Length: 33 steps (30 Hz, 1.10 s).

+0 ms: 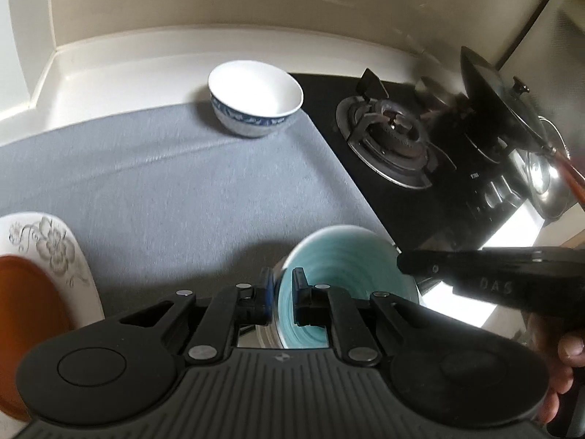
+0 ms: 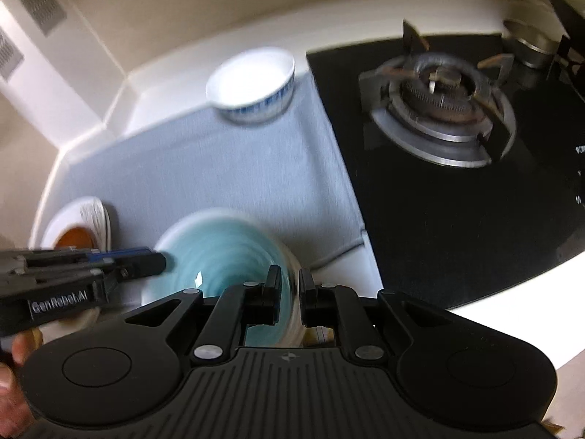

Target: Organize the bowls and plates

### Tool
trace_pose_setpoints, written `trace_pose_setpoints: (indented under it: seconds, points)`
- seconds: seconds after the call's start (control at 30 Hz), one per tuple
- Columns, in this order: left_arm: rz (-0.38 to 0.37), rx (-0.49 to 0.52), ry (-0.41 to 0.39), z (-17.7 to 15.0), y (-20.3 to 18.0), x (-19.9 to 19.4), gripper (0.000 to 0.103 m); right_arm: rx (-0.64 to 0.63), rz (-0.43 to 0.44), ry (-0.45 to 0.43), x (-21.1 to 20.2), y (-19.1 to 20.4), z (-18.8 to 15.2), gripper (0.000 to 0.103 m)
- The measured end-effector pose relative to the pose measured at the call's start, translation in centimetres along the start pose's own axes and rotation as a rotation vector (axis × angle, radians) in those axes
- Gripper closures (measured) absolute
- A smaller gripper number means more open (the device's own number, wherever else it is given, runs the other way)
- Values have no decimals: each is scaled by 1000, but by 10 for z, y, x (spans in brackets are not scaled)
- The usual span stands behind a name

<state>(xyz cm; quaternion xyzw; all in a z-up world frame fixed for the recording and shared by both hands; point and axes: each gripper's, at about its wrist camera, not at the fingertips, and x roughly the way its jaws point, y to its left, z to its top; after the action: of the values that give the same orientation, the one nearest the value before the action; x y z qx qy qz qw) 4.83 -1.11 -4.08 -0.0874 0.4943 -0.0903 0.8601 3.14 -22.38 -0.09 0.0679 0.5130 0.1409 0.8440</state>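
The counter [image 1: 109, 69] is white and goes along the wall. On it lies a grey mat [image 1: 175, 183], and to the right of the mat is the black stove [image 1: 431, 197] with its burner [image 1: 387, 139]. Further right on the stove I see a dark lid [image 1: 501, 106] leaning over a steel pot [image 1: 548, 179].

At the near left edge of the mat there is a white plate [image 1: 62, 252] with a grey flower drawing. A brown plate [image 1: 25, 325] lies on top of it.

The teal bowl [image 1: 343, 270] is near the front edge of the mat, close to the stove. Its outside is cream with ribs, and it looks tilted toward my left side. I hold it with both tools. My left gripper [image 1: 283, 298] is closed on its left rim, one finger inside and one outside. My right gripper [image 2: 290, 300] is closed on the right rim in the same way. In the right wrist view the bowl is blurred.

A white bowl [image 1: 256, 100] with a blue pattern stands upright at the far edge of the mat, just beside the stove and well apart from the teal bowl.

My right hand [image 1: 563, 376] shows at the edge of the left wrist view.
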Motion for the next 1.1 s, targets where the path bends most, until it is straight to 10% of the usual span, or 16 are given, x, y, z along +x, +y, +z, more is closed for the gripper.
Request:
trace_pose_setpoints:
  seconds: [0.8,1.1]
  points:
    - [26,11,-62,-28,-6,-17,96,-179,6,14,6,7,-3,92]
    - [92,-231,-206,-40,-3,-41,94,-310,76,3,-2,3,18,90]
